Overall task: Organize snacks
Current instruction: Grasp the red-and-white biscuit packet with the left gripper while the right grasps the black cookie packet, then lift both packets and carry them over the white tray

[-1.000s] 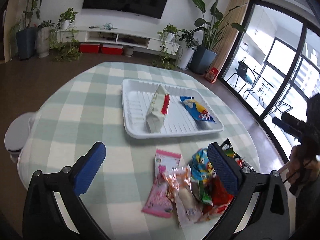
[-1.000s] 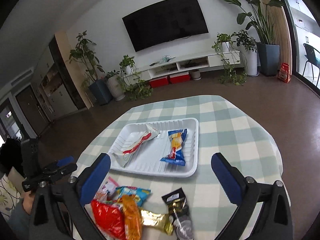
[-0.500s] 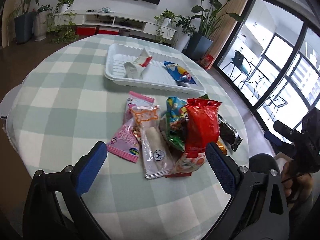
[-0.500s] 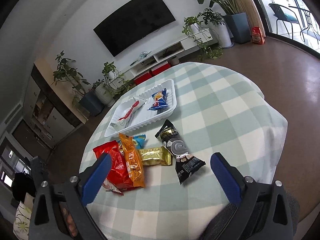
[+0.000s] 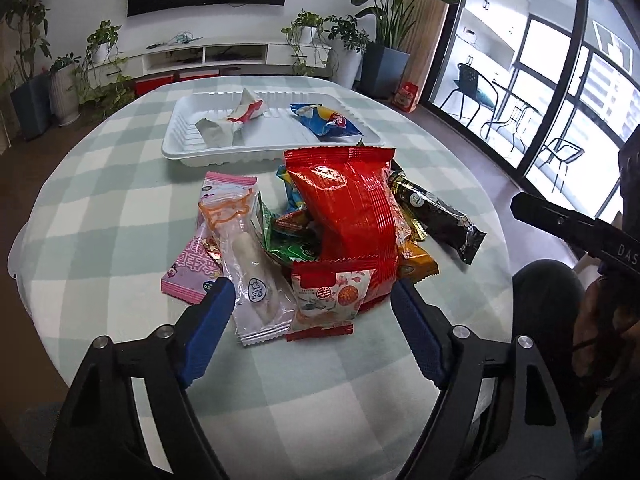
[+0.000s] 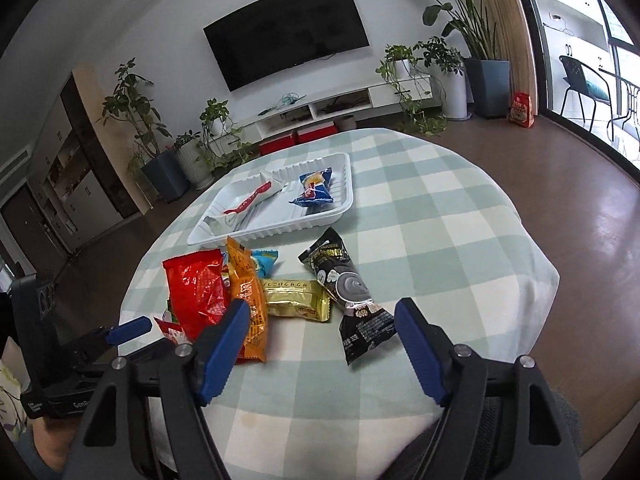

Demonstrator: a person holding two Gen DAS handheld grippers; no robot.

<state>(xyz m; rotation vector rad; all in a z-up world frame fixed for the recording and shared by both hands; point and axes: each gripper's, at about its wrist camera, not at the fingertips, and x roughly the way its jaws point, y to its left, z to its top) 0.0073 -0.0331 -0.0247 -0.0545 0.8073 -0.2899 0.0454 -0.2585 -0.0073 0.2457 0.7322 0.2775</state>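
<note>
A white tray (image 5: 188, 144) (image 6: 340, 184) on the checked table holds a white-and-red packet (image 5: 232, 118) and a blue packet (image 5: 328, 120). In front of it lies a pile of snacks: a red bag (image 5: 348, 208) (image 6: 196, 288), a pink packet (image 5: 196, 256), a clear packet (image 5: 248, 264), an orange bag (image 6: 248, 292), a gold bar (image 6: 296, 300) and a black packet (image 5: 436, 216) (image 6: 348, 292). My left gripper (image 5: 312, 308) is open, just short of the pile's near edge. My right gripper (image 6: 320, 324) is open, low over the near side of the pile.
The round table (image 6: 440, 240) has a green-and-white checked cloth, with its edge close on the near side. Potted plants (image 6: 480, 64), a TV (image 6: 288, 48) and a low white cabinet (image 5: 224, 56) stand beyond. Glass doors (image 5: 560, 80) are at the right.
Both grippers pulled back from the tray toward the near side of the table, then came down closer to the snack pile. Both stay open and empty.
</note>
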